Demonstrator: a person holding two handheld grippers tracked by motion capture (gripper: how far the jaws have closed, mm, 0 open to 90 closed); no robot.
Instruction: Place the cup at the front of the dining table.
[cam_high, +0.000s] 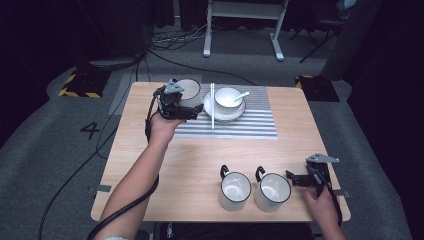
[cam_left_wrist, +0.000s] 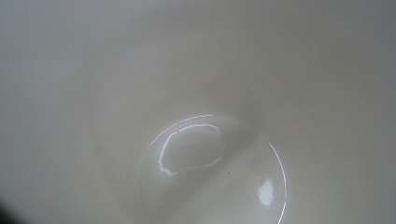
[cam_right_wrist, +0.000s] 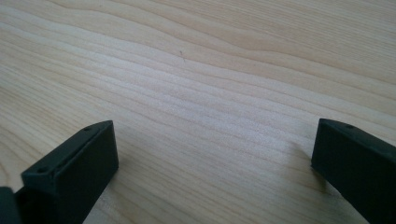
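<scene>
Three mugs (cam_high: 235, 190), one bowl (cam_high: 228, 97), one plate (cam_high: 223, 114), one spoon (cam_high: 241, 95).

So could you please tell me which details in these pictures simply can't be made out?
- Left gripper: in the high view its body hides the jaw tips at the far mug; whether they grip it can't be told.
- Left gripper view: a blurred white mug interior.
- Bowl: contents too small to tell.
- Right gripper: open over the table.

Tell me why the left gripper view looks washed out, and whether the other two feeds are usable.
Left gripper view: pressed close to a white cup's glossy inside, soft focus, lamp glare on its bottom. Right gripper view: sharp wood grain on the table, even light, jaws wide apart. High view: table well lit, surroundings dark; left hand-held gripper at the far cup.
</scene>
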